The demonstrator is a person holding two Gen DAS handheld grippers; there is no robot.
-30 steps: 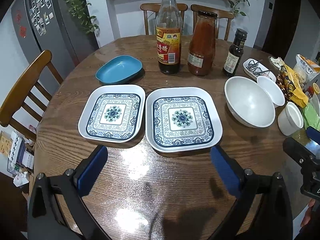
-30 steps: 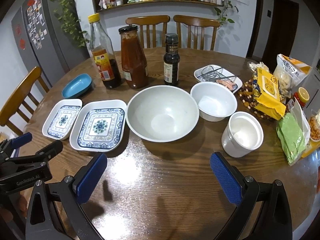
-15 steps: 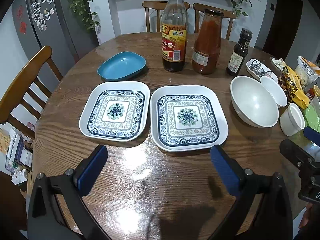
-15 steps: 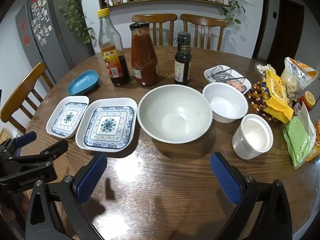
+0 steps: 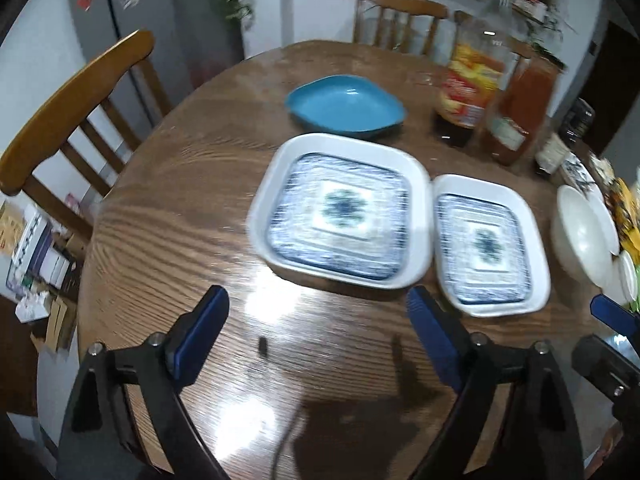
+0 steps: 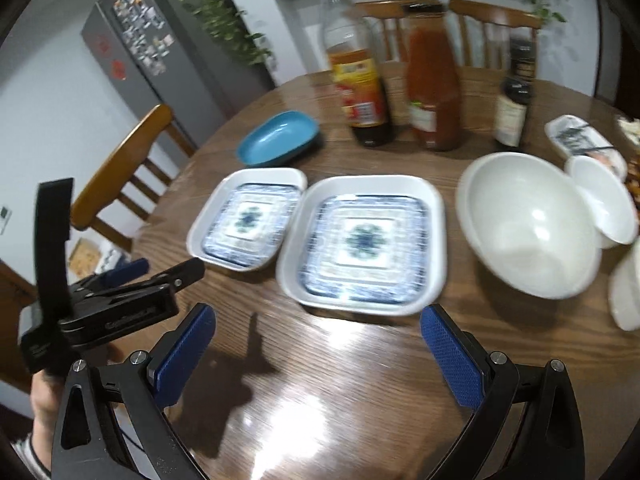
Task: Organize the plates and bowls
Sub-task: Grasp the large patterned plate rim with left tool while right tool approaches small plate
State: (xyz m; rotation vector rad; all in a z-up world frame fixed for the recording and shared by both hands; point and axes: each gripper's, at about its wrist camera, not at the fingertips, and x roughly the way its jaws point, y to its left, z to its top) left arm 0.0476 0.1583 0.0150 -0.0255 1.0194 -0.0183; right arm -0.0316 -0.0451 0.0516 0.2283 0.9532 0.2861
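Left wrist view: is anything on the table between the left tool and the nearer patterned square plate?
Nothing visible. Only bare wooden table lies between the left tool, whose jaws are closing with nothing between them, and the patterned square plate. The second patterned plate sits beside it, the blue dish behind.

Likely home dining room: fridge (image 6: 132,44), wooden table (image 6: 360,380).

A glossy, varnished wood table (image 6: 360,380) is seen at lower centre. Smooth, shiny white bowls (image 6: 528,224) and patterned plates (image 6: 364,240) are shown; textured blue pads (image 6: 452,360) look rubbery.
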